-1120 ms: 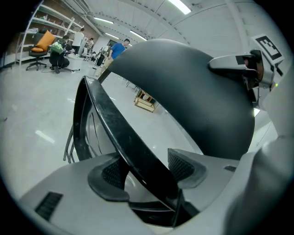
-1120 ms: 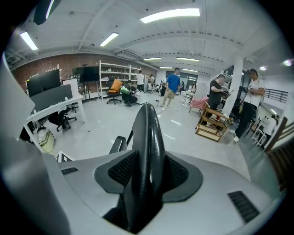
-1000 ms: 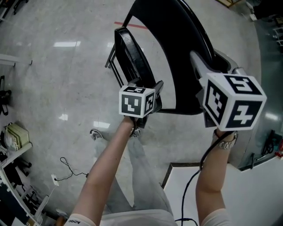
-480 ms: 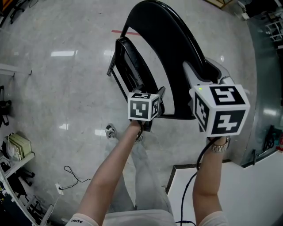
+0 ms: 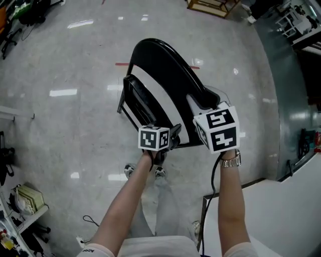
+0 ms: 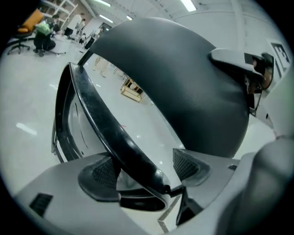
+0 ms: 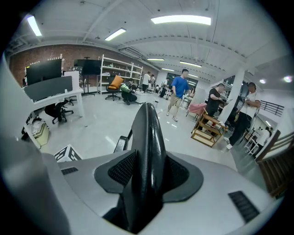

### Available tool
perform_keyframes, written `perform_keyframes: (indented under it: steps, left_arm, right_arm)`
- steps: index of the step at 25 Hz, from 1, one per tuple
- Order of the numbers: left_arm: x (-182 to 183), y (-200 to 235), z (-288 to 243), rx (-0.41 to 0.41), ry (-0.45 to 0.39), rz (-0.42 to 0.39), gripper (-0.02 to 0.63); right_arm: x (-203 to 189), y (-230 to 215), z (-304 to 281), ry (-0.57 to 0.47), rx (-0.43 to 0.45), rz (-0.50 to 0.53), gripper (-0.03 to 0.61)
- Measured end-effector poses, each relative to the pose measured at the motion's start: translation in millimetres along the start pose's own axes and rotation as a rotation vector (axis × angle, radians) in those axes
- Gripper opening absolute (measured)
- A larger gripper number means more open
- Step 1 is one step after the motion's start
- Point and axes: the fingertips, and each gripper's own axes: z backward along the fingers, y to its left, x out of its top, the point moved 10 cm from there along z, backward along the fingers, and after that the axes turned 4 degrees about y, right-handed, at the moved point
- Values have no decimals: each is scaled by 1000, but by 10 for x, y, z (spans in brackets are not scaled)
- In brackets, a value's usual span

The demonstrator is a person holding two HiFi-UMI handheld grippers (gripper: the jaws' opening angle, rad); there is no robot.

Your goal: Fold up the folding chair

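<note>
The black folding chair stands on the floor, with its curved backrest [image 5: 165, 65] close against its raised seat [image 5: 143, 108]. My left gripper [image 5: 173, 134] is at the seat's near edge. In the left gripper view the seat's edge bar [image 6: 101, 124] runs between the jaws of the left gripper [image 6: 142, 167]. These jaws have just been opening. The bar lies against the left pad [image 6: 98, 172] and a gap shows at the right pad, so the gripper is open. My right gripper [image 5: 198, 103] is shut on the backrest's edge [image 7: 148, 133], with both pads pressed on it.
A white table corner [image 5: 281, 211] is at the lower right, beside my legs [image 5: 160, 201]. Shelves [image 5: 20, 201] line the left edge. A wooden frame [image 5: 208, 6] stands beyond the chair. Several people [image 7: 177, 94] walk in the hall beyond.
The chair and both grippers now sit lower and look smaller in the head view, with more floor around them. The right gripper keeps its hold on the backrest.
</note>
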Motion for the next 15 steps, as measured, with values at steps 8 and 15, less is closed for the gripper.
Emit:
perform_keyframes:
  steps: [8,15]
  left_arm:
    - [-216,-176,437,-9,227,-78,344]
    - [-132,-338,1322,-31,219,-107,344]
  right_arm:
    - [46,237,138,7,-16,13,163]
    - [141,463,238,15,-28,26,163]
